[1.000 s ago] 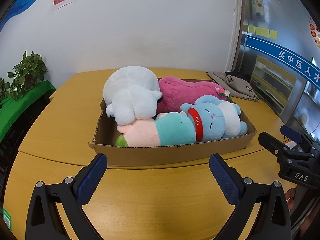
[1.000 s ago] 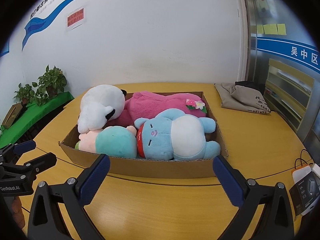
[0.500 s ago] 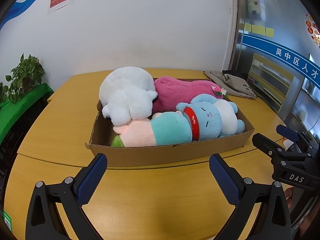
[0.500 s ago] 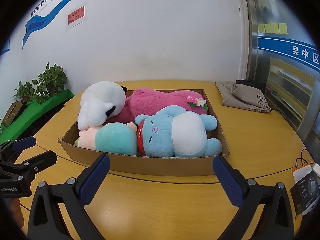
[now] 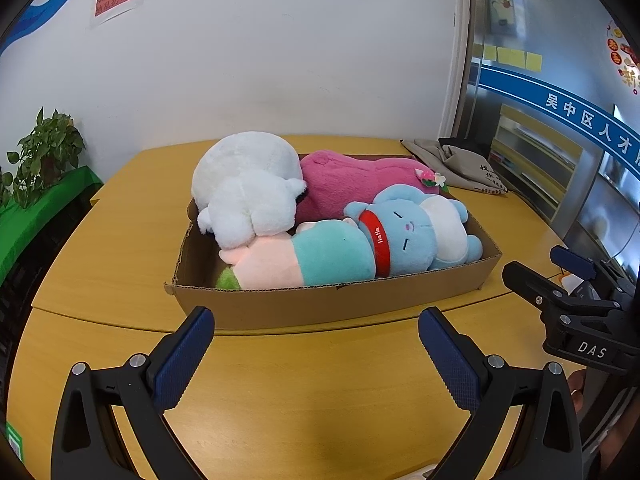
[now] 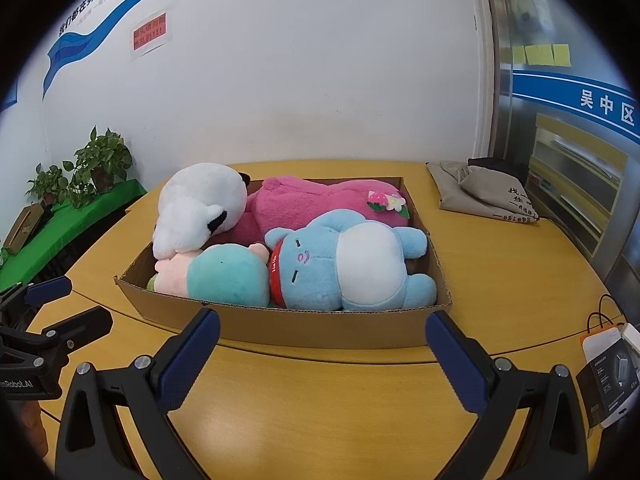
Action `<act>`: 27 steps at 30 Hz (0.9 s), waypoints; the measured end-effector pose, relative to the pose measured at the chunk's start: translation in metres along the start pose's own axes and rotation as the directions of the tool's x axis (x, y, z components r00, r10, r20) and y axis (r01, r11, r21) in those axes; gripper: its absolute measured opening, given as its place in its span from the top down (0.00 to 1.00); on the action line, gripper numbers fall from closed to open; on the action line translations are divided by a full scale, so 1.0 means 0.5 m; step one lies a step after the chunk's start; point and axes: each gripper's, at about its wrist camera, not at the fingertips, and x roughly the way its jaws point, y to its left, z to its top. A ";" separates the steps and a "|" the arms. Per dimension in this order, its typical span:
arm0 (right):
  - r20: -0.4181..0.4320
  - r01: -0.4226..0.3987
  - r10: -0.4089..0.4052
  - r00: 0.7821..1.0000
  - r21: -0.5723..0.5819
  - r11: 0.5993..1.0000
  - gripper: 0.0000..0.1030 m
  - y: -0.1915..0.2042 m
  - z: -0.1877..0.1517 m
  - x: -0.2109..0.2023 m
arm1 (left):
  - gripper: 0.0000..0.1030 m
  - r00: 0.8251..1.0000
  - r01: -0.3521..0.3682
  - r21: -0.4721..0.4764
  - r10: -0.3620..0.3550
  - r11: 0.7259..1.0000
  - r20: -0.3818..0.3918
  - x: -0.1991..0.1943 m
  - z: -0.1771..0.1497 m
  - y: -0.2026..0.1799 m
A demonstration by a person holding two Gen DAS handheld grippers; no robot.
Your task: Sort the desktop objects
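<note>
Red wall sign [image 6: 149,32] up left of the cardboard box [image 5: 336,304], text unreadable. Blue plush [image 6: 344,264] in box wears red collar reading "HaHa". Right gripper [image 6: 322,344] body reads "DAS" in the left wrist view; blue wall band right of box reads "吴中区". Left gripper [image 5: 316,344] fingers wide open, holding nothing, just short of box front wall. Right gripper fingers also spread wide, empty. Box sits mid table [image 5: 120,248], packed with white plush [image 5: 248,192], pink plush [image 5: 360,180], teal-pink plush [image 5: 312,256]. Grey bag [image 6: 480,196] right of box, potted plants [image 6: 100,160] far left.
</note>
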 end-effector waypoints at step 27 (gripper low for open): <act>0.005 -0.024 0.024 1.000 0.008 1.000 0.01 -0.011 -0.015 -0.027 | 0.00 0.993 0.108 0.050 -0.106 0.993 -0.044 0.002 -0.018 -0.029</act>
